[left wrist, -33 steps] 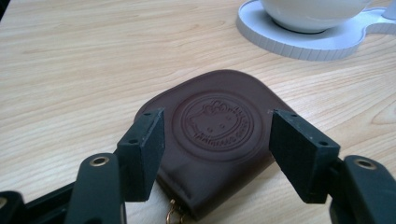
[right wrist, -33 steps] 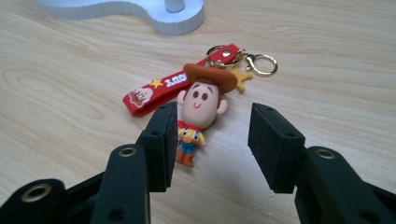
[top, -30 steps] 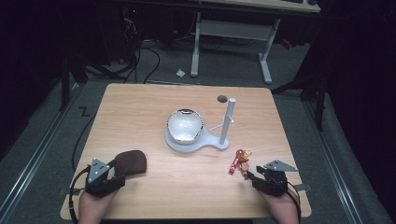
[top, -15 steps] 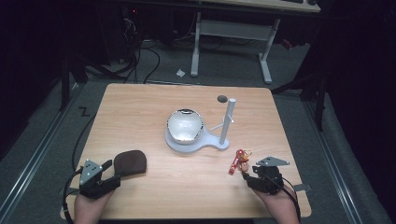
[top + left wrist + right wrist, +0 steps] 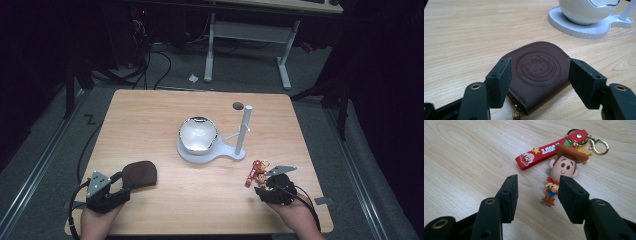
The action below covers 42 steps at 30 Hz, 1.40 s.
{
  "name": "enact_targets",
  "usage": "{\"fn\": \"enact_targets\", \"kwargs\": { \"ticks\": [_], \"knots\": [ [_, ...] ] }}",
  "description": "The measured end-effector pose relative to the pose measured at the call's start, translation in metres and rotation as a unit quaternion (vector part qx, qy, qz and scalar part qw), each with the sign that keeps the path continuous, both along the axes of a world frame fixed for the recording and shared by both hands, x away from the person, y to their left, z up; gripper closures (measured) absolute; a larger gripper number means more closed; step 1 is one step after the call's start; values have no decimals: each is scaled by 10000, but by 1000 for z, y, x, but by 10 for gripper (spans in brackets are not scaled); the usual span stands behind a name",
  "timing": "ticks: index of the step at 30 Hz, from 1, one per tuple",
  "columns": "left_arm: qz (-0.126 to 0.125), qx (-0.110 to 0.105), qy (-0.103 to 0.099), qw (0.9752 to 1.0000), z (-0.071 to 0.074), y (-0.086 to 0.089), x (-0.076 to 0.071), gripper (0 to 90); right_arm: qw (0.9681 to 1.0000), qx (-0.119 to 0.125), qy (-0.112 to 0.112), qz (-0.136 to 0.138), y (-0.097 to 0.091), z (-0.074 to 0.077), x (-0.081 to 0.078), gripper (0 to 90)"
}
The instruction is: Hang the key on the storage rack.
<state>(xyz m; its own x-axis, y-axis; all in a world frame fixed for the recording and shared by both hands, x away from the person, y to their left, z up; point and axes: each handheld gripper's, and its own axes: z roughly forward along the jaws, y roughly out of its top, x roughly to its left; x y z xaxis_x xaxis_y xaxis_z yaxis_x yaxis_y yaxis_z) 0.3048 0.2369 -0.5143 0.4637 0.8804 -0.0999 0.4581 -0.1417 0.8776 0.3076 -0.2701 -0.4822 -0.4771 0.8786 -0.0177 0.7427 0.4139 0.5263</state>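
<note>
L gripper (image 5: 537,80): fingers astride pouch (image 5: 537,72) | R gripper (image 5: 537,195): open (by keychain (image 5: 560,165))

We see broad bare wood across the back and left of the light wooden counter (image 5: 145,115), where a hand could pass freely. In the middle stands the flat white stand (image 5: 212,151), carrying a shiny white bowl (image 5: 198,134) and a thin upright white post (image 5: 243,129), the tallest obstacle. Near the front edge, a brown leather pouch (image 5: 139,173) lies left and a red-strapped cowboy figure keychain (image 5: 257,172) right, well apart, with open wood between them. A small dark disc (image 5: 238,105) lies behind the post.
</note>
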Motion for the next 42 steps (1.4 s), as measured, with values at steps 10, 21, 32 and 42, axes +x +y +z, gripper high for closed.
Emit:
{"fn": "enact_targets", "kwargs": {
  "ticks": [10, 21, 32, 42],
  "knots": [
    [-52, 14, 51, 10000, -1, 0, 2, 347, 9990, -297, 298, -130, 4, 0, 18, 488],
    [-83, 35, 87, 9999, 0, 0, 2, 347, 9966, -461, 638, -253, 8, -4, 33, 464],
    [-76, 46, 79, 9999, -1, 1, 2, 341, 9956, -511, 734, -282, 5, -6, 41, 481],
    [-54, 27, 91, 9999, -1, 2, 2, 341, 9948, -572, 792, -272, 3, -9, 51, 505]
  ]
}}
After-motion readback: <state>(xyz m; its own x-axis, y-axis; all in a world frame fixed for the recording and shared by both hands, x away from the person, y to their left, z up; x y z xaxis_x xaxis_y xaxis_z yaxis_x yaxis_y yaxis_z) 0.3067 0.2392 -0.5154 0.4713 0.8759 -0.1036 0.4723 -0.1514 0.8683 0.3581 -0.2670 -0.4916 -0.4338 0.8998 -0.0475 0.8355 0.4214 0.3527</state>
